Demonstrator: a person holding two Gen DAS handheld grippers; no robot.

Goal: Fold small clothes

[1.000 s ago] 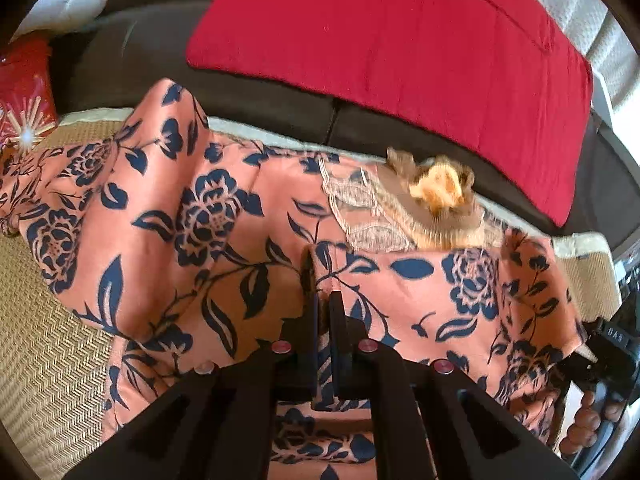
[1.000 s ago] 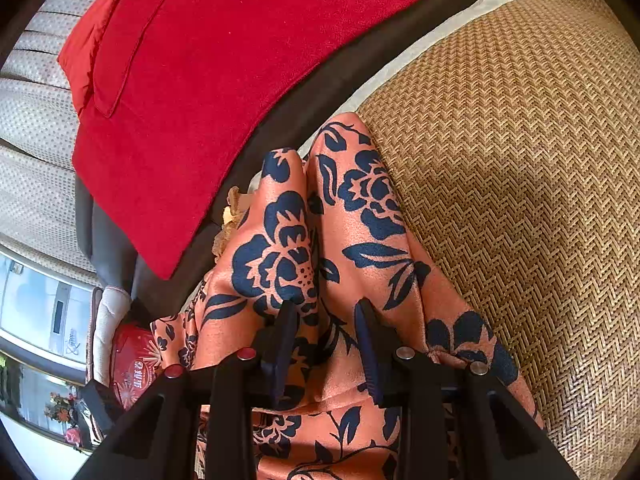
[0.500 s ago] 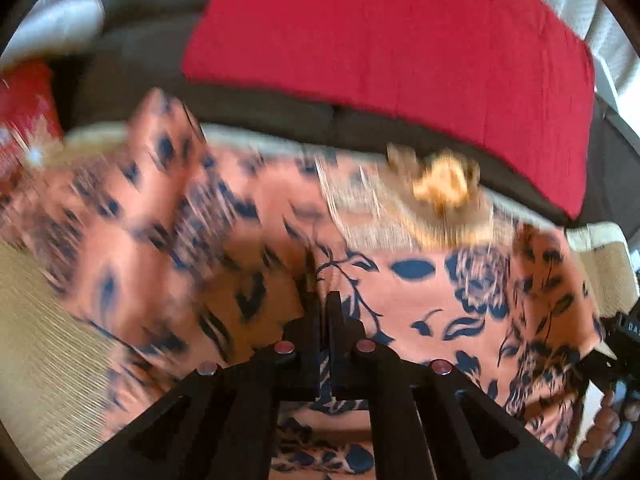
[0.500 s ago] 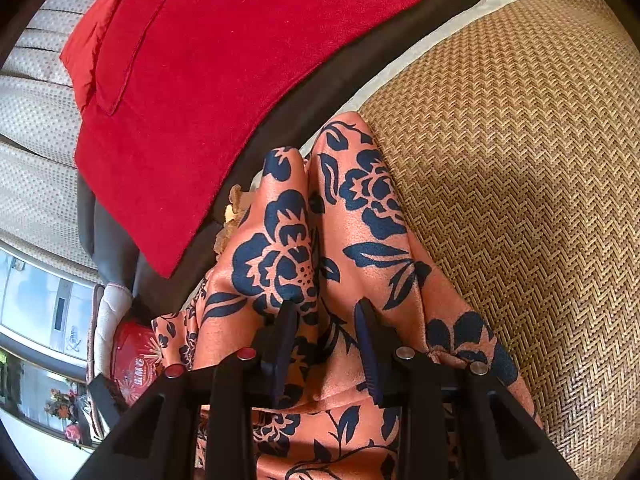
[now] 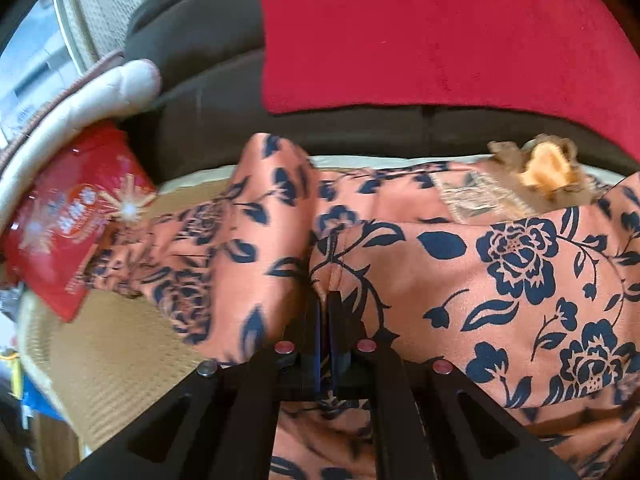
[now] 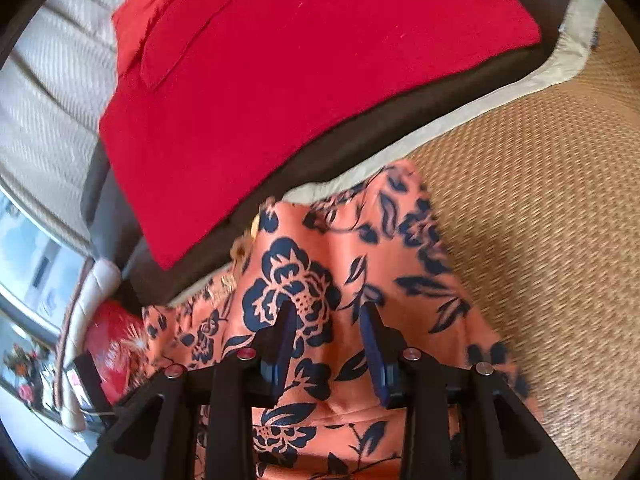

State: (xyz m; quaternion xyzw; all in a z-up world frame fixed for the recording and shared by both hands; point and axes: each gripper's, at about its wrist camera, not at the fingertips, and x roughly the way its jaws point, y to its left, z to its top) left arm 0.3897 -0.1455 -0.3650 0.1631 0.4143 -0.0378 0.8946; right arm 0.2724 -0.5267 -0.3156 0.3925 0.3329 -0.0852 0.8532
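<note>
An orange garment with a dark blue flower print (image 5: 460, 280) lies bunched on a woven straw mat (image 5: 120, 352). A beige lace collar (image 5: 480, 196) shows at its far edge. My left gripper (image 5: 325, 300) is shut on a fold of the garment and holds it up off the mat. The garment also shows in the right wrist view (image 6: 320, 280). My right gripper (image 6: 326, 312) has its jaws apart with the cloth lying between and under the fingers; it does not pinch it.
A red cushion (image 5: 440, 32) leans on the dark sofa back (image 5: 200, 80) behind the mat. A red printed bag (image 5: 68, 220) and a white pillow (image 5: 100, 96) lie at the left. Bare mat (image 6: 540, 220) stretches right of the garment.
My left gripper has swung to the left with its fold of cloth, so the red bag has come into view. My right gripper has pulled back and tilted up; its jaws stay apart.
</note>
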